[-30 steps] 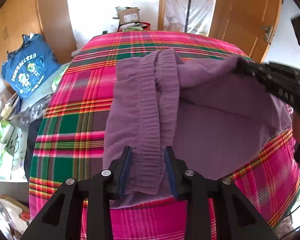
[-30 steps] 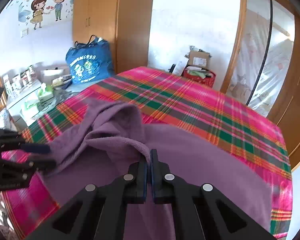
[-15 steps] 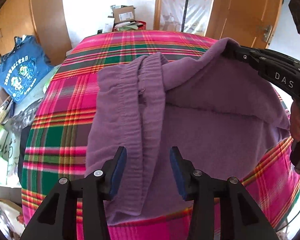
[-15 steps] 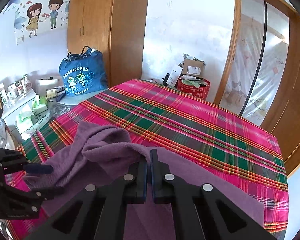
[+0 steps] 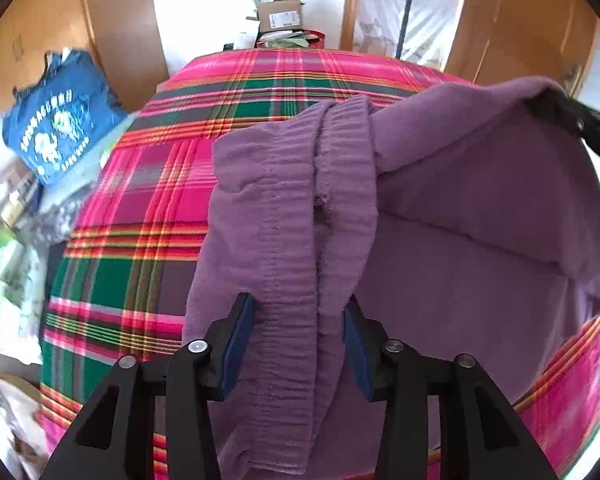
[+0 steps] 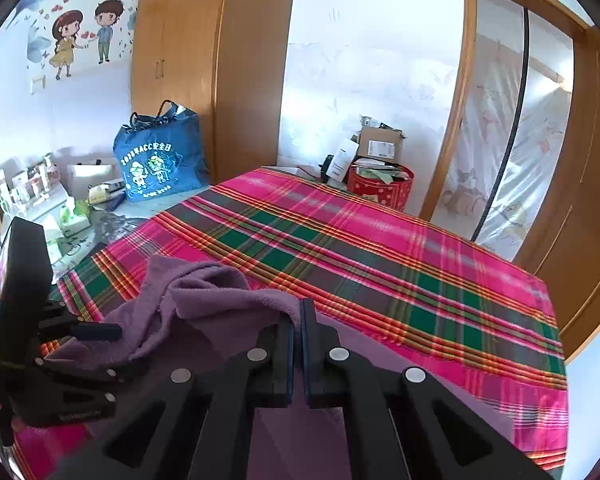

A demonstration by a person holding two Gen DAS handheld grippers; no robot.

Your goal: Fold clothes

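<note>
A purple fleece garment [image 5: 452, 248] with a ribbed elastic waistband [image 5: 300, 240] lies on a plaid bed cover [image 5: 148, 216]. My left gripper [image 5: 298, 332] is open, its jaws standing on either side of the waistband's near end. My right gripper [image 6: 300, 320] is shut on a far edge of the purple garment [image 6: 236, 292] and holds it lifted above the bed. It shows in the left wrist view [image 5: 556, 108] at the upper right. The left gripper shows at the left of the right wrist view [image 6: 96, 330].
The pink, green and grey plaid bed cover [image 6: 380, 264] fills the bed. A blue tote bag [image 6: 156, 164] and cluttered shelves stand to the left. A red basket [image 6: 380, 188] with boxes sits beyond the bed's far end. Wooden wardrobes [image 6: 216, 64] line the walls.
My right gripper has lifted the garment's edge higher and carried it further over. My left gripper's jaws have opened wider around the waistband.
</note>
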